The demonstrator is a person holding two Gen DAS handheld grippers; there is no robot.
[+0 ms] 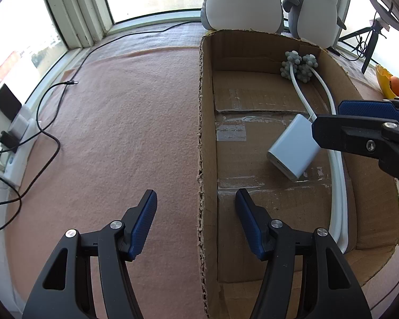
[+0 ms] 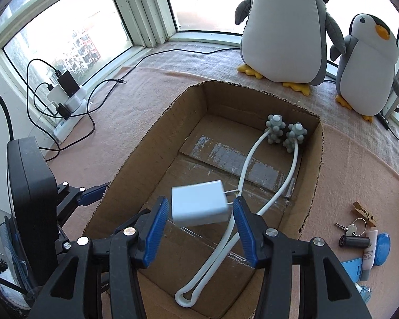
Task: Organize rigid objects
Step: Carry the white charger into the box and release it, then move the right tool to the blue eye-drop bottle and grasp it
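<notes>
An open cardboard box (image 2: 135, 159) stands on the pink blanket. In it lies a white massager with grey knobbed balls (image 2: 284, 133), also seen at the box's far end (image 1: 298, 66). A white wall charger (image 2: 199, 207), blurred and tilted, sits between the fingers of my right gripper (image 2: 200, 199) over the box floor; the pads stand a little off its sides. From the left wrist the charger (image 1: 292, 146) shows just below the right gripper (image 1: 328, 118). My left gripper (image 1: 196, 192) is open and straddles the box's left wall (image 1: 200, 106) without pressing it.
Two plush penguins (image 2: 284, 34) stand behind the box by the window. Black cables and a power strip (image 2: 66, 101) lie at the left. Right of the box are keys (image 2: 351, 228), a clothespin (image 2: 364, 212), a small tube and blue items. Oranges in a yellow bowl (image 1: 388, 82) sit far right.
</notes>
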